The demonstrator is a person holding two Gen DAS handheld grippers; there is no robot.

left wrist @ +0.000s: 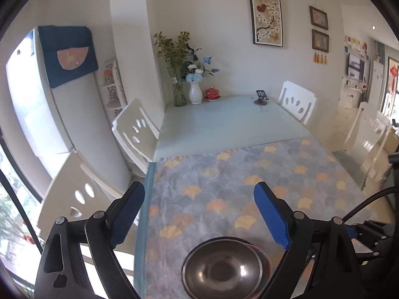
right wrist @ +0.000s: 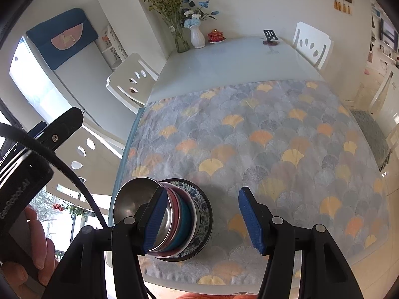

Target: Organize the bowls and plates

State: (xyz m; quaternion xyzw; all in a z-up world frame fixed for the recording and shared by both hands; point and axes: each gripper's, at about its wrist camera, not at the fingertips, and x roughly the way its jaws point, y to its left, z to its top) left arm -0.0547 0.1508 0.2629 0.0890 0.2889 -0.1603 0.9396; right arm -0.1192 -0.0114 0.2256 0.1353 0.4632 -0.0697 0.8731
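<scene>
A stack of bowls stands on the patterned cloth near the table's front left corner. A steel bowl point(right wrist: 136, 199) is on top, over a pink bowl point(right wrist: 174, 214) and a teal bowl point(right wrist: 185, 218), all on a blue-and-white patterned plate point(right wrist: 203, 211). In the left wrist view the steel bowl point(left wrist: 223, 267) lies low in the frame, below and between the fingers. My left gripper point(left wrist: 199, 199) is open and empty above it. My right gripper point(right wrist: 202, 214) is open; its left finger point(right wrist: 154, 221) stands in front of the stack, and whether it touches is unclear.
A fan-patterned cloth point(right wrist: 261, 149) covers the near half of the table point(left wrist: 224, 122). At the far edge stand a glass vase point(left wrist: 179, 92), a white vase point(left wrist: 195, 92), a red lidded cup point(left wrist: 212, 93) and a phone stand point(left wrist: 261, 97). White chairs point(left wrist: 136, 129) stand at both sides.
</scene>
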